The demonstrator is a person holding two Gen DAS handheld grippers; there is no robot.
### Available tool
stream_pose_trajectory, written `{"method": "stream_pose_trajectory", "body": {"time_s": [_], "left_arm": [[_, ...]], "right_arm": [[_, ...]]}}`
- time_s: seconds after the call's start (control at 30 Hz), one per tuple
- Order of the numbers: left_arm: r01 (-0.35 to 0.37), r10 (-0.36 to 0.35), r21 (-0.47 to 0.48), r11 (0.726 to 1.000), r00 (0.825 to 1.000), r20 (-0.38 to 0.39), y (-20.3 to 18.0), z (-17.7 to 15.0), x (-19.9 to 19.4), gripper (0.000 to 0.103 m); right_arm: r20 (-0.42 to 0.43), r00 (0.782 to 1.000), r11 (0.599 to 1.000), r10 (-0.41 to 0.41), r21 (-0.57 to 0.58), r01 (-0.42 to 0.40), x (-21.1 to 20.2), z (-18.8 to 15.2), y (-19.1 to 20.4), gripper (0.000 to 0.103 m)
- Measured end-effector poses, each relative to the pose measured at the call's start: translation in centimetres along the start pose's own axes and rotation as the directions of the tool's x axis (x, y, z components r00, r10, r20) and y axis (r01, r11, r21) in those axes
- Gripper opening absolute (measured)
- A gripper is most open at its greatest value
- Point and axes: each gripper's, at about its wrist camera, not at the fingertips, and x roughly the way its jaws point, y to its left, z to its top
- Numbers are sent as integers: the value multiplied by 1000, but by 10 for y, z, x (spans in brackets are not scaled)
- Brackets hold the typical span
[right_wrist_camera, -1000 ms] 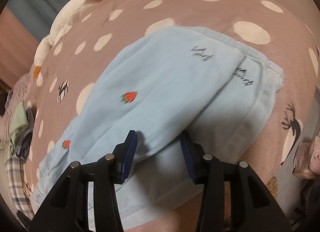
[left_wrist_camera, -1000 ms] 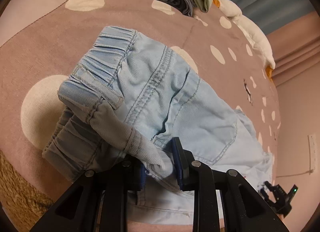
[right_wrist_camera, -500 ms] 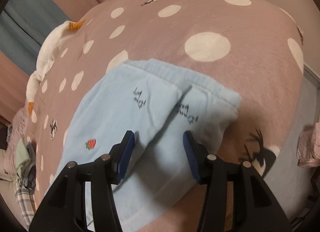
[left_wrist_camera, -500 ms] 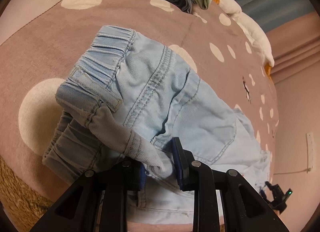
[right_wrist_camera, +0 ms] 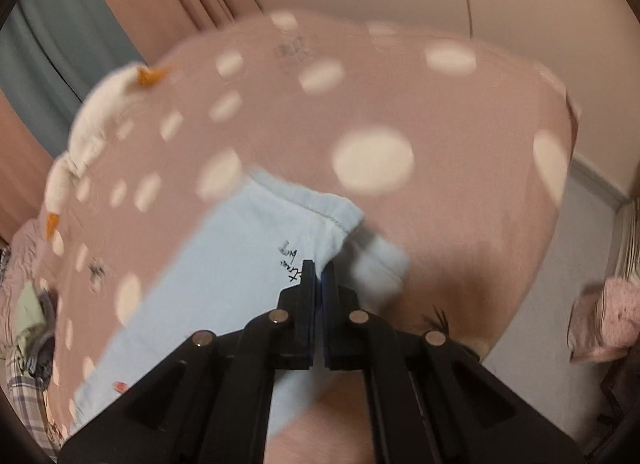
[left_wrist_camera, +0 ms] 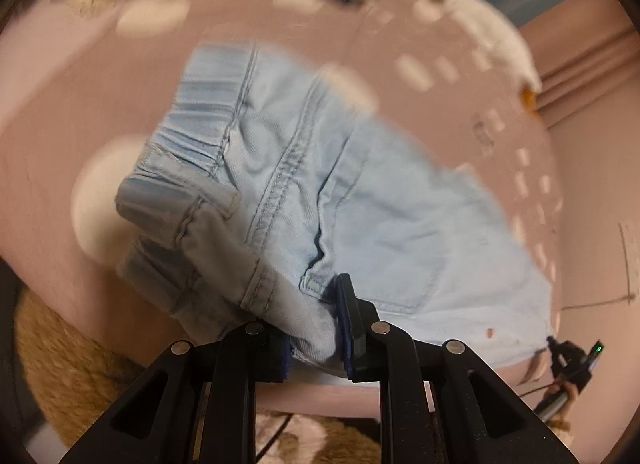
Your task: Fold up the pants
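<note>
Jaws of both grippers clamping pale-blue pants [left_wrist_camera: 360, 200]

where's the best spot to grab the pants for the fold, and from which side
At both ends, from above: the bunched waistband and the leg hems. Both are thick, stitched edges that give a firm pinch. The left tongs already clamp the waist; the right tongs have just closed on the hems.

Each hand-held gripper [left_wrist_camera: 316, 328]: black linkage arms w/ silver pins, blue pads [right_wrist_camera: 329, 284].
</note>
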Motion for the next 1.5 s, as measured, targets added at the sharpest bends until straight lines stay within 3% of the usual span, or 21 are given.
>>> {"method": "stream_pose_trajectory", "body": {"time_s": [0.1, 0.23, 0.33, 0.47, 0.57, 0.6, 0.63, 0.67, 0.73, 0.77, 0.83, 0.9, 1.03, 1.07, 1.1, 1.13, 1.2, 1.3, 1.4, 1.5], "left_arm": [[-11, 11, 5, 1000, 1000, 8, -5, 0, -2, 19], [-3, 3, 11, 1000, 1000, 11, -11, -4, -14, 19], [-22, 22, 0, 1000, 999, -29, -2, -4, 2, 22], [-11, 11, -4, 1000, 1000, -27, -3, -1, 1, 24], [-23, 24, 26, 999, 999, -38, -6, -1, -13, 28], [-45, 46, 36, 998, 999, -15, -8, -2, -23, 35], [-55, 55, 41, 998, 999, 4, -6, -1, -30, 46], [-66, 64, 48, 997, 997, 40, -6, -1, -42, 60], [-82, 76, 55, 995, 992, 102, -3, 4, -58, 74], [-91, 82, 57, 994, 987, 138, 0, 8, -66, 76], [-90, 78, 59, 994, 979, 187, 6, 21, -72, 76], [-87, 76, 47, 995, 976, 206, 15, 33, -69, 76], [-37, 32, 22, 999, 980, 194, 25, 60, -41, 76], [-32, 29, 15, 999, 986, 166, 30, 65, -31, 73], [-22, 21, 6, 1000, 990, 140, 35, 67, -25, 66], [-7, 8, -9, 1000, 995, 99, 40, 68, -12, 47], [-16, 16, -5, 1000, 995, 97, 42, 64, -7, 45], [-68, 61, 53, 996, 991, 122, 32, 51, -16, 42], [-92, 82, 71, 993, 988, 130, 30, 45, -17, 42], [-88, 80, 59, 994, 988, 129, 34, 45, -13, 42]], "right_arm": [[-9, 1000, 1000, 1, 19, -1, 7, -1, -4, 1], [53, 998, 1000, -29, -5, 30, -14, 5, 2, 2], [22, 998, 998, -58, -24, 59, 0, 1, -1, 2], [6, 996, 995, -93, -44, 94, 9, -1, 5, 2], [4, 989, 987, -145, -74, 145, -2, 2, 15, 15], [26, 987, 982, -158, -97, 160, -10, 2, 22, 26], [42, 987, 980, -156, -117, 160, -17, 1, 28, 33], [59, 989, 978, -133, -155, 141, -27, -1, 41, 47], [66, 995, 970, -79, -225, 92, -38, -7, 62, 52], [56, 997, 962, -45, -268, 58, -42, -11, 78, 52], [1, 998, 928, 66, -366, -61, -45, -23, 121, 52], [-70, 984, 876, 164, -449, -178, -42, -38, 159, 52], [-241, 934, 735, 265, -577, -357, -32, -83, 241, 51], [-290, 915, 682, 281, -610, -403, -29, -97, 265, 50], [-322, 902, 644, 289, -632, -432, -27, -109, 283, 50], [-343, 893, 618, 291, -645, -449, -25, -118, 294, 50], [-415, 864, 553, 284, -665, -502, -15, -140, 329, 50], [-504, 824, 494, 260, -664, -562, 1, -162, 363, 50], [-540, 814, 439, 215, -691, -574, 14, -184, 390, 50], [-544, 828, 418, 134, -727, -545, 34, -203, 405, 50]]}}
